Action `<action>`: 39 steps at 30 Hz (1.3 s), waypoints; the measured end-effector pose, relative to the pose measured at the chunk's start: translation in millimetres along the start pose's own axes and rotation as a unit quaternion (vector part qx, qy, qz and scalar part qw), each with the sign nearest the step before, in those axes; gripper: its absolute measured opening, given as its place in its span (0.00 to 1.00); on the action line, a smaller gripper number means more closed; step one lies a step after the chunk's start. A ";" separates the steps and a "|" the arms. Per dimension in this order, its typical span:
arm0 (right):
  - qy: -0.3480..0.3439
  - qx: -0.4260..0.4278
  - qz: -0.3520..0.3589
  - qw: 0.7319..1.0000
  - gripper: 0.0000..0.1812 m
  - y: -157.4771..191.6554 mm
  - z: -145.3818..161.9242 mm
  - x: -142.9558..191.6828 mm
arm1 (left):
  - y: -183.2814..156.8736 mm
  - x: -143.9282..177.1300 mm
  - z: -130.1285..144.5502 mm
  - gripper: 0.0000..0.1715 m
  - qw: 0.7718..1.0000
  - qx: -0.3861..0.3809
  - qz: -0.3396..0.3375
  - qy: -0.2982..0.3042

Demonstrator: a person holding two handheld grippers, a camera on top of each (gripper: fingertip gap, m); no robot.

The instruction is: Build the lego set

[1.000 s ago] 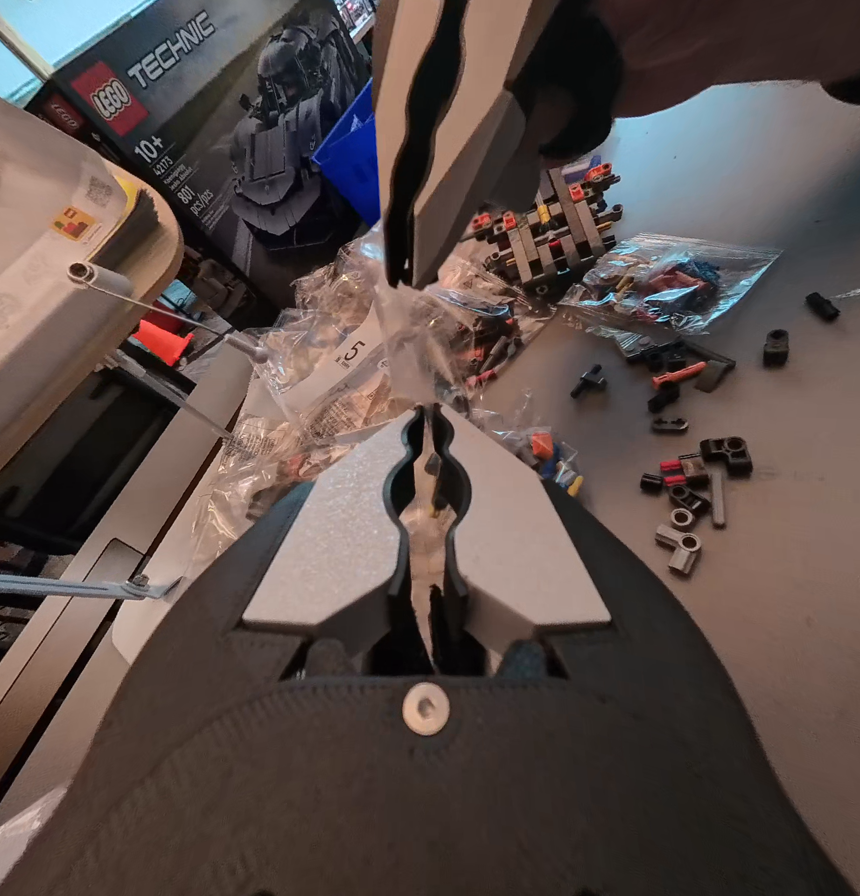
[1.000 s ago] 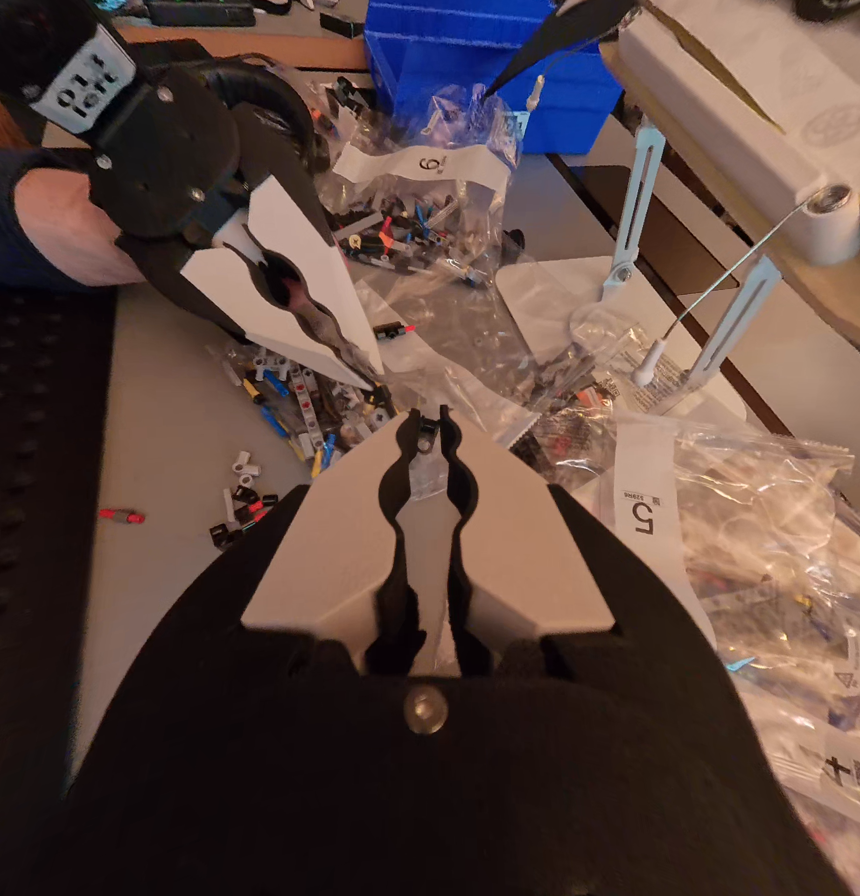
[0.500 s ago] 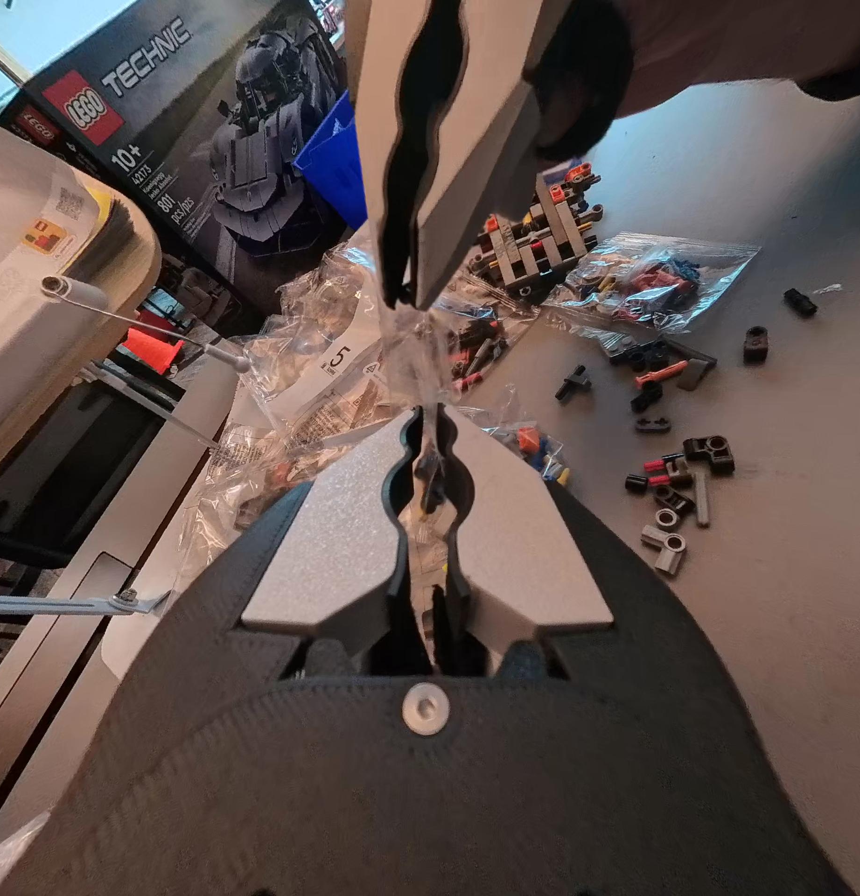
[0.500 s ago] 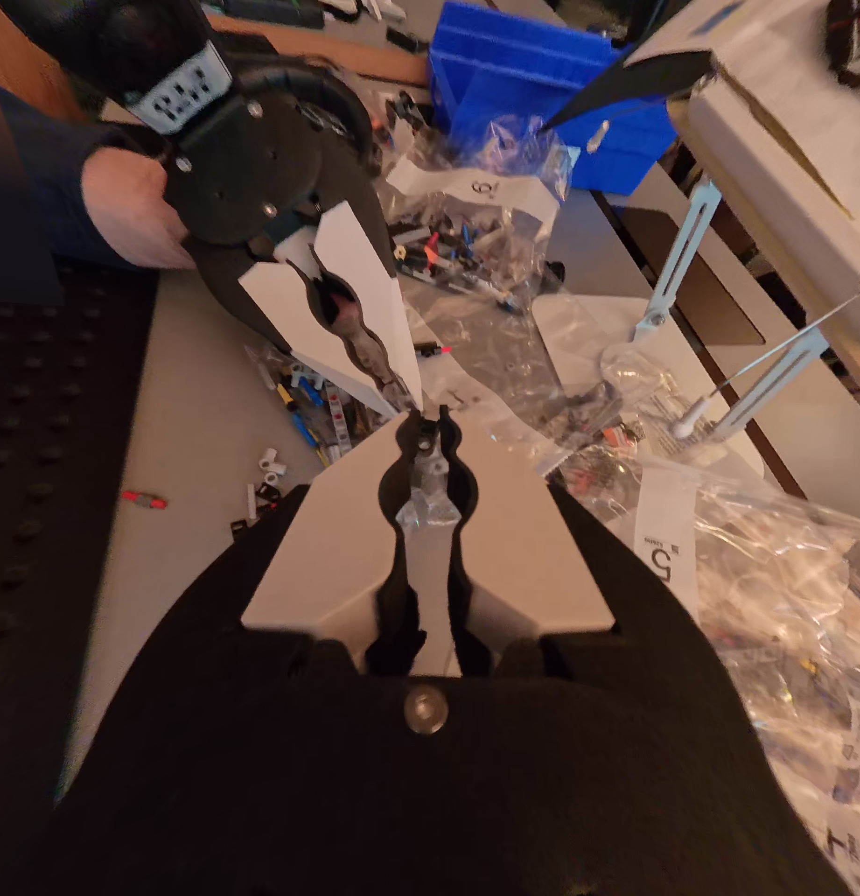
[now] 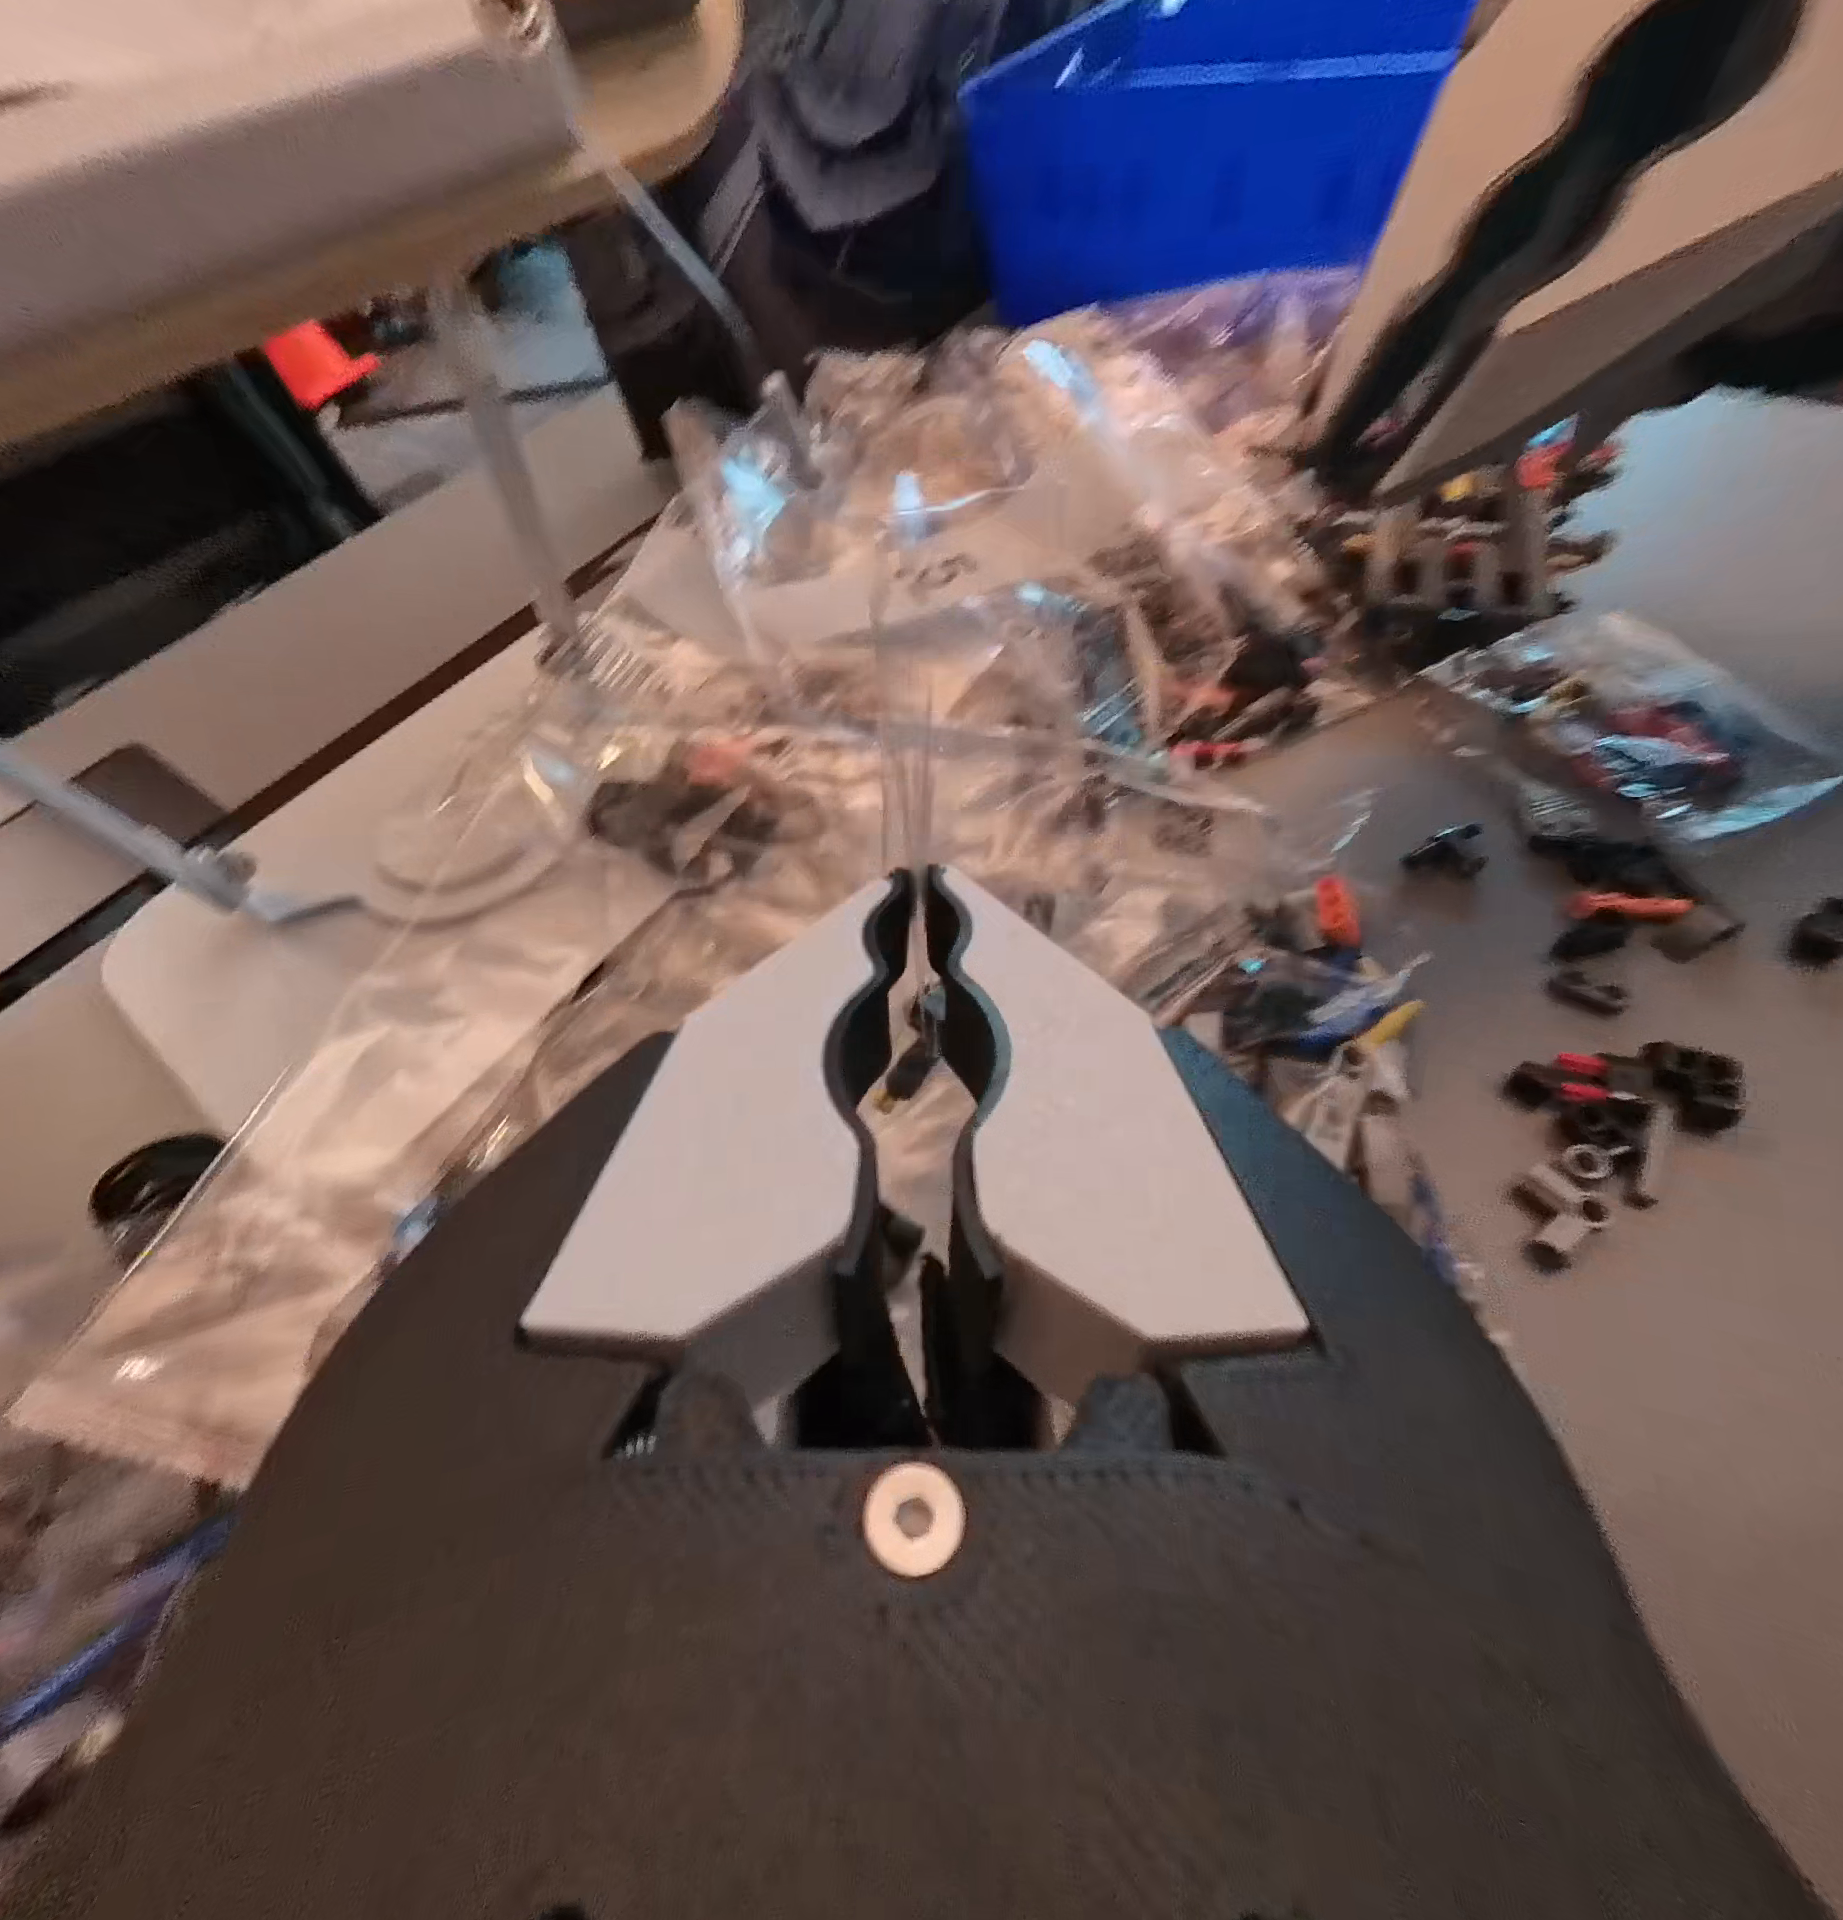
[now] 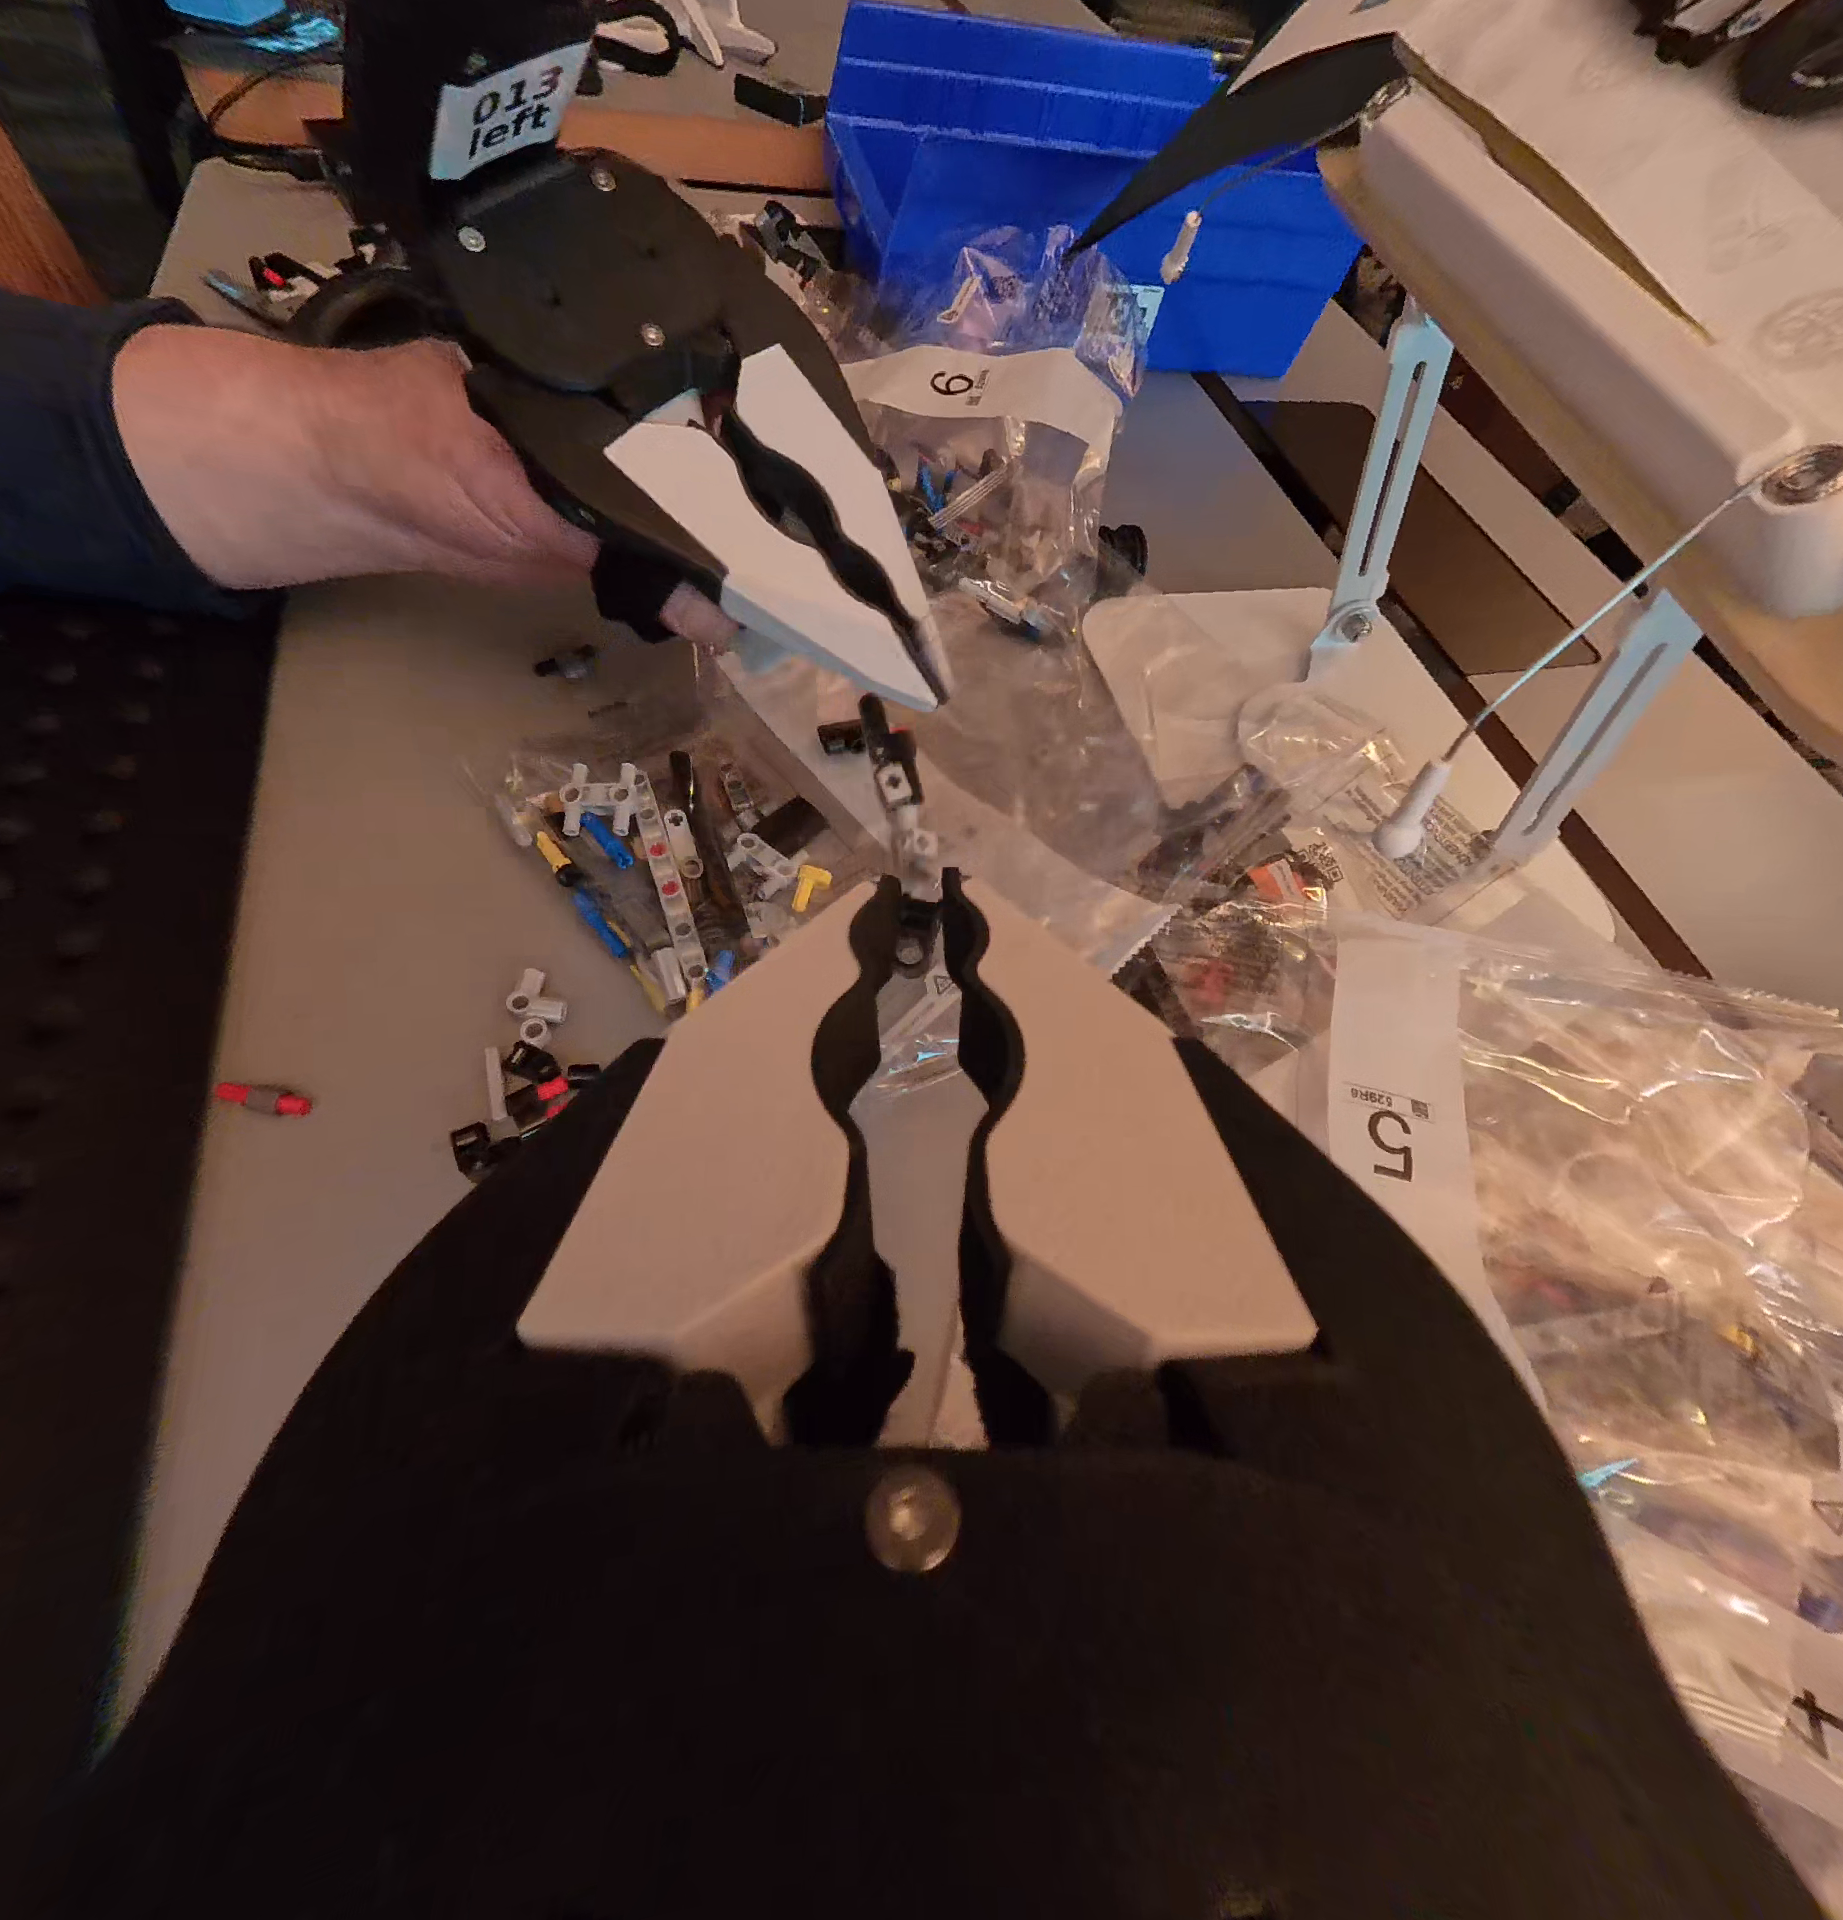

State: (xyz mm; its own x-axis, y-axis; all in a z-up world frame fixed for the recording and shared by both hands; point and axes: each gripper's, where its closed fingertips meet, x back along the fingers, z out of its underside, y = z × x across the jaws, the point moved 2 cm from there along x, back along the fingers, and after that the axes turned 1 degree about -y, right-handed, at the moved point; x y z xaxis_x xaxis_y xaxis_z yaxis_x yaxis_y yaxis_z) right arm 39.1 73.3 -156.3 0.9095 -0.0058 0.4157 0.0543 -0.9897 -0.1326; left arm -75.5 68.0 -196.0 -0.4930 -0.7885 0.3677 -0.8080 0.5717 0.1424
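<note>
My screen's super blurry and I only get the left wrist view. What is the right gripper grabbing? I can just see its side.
Observer: The right gripper is shut on a small clear bag, with a black piece pinched at its tips.
Operator: Is anything between our two grippers?
Observer: Yes, a grey-and-black string of little pieces sits just under the left gripper. I cannot tell whether it hangs in plastic or is falling.
Operator: Are any bits lying off by themselves?
Observer: One red-and-grey pin lies alone on the table, far left of the pile of loose pieces.
</note>
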 end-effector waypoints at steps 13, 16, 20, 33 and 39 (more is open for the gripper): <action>0.063 -0.059 -0.050 0.995 0.03 -4.6 33.2 -0.6 | 14.6 3.0 1.5 0.15 0.999 0.017 -0.037 -0.009; 0.117 -0.053 -0.083 0.988 0.03 6.0 51.2 -0.8 | -3.7 0.8 -7.2 0.15 0.999 -0.022 -0.005 -0.028; 0.185 -0.051 -0.124 0.973 0.03 21.2 73.7 0.2 | -40.4 -6.1 -5.4 0.14 0.993 -0.107 0.055 -0.011; 0.247 -0.050 -0.148 0.956 0.09 32.7 95.4 -8.2 | -125.4 20.2 26.9 0.15 0.932 -0.195 0.298 0.059; 0.212 -0.053 -0.136 0.966 0.06 26.1 82.6 -3.6 | -137.4 21.6 49.1 0.16 0.912 -0.219 0.326 0.117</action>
State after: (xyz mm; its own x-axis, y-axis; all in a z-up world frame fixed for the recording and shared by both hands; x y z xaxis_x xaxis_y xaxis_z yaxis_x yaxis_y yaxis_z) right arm 71.3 59.3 -235.6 0.6162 0.2209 0.7560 0.2054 -0.9717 0.1165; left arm 9.0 -38.8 -252.8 -0.6992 -0.2084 0.6839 -0.1369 0.9779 0.1580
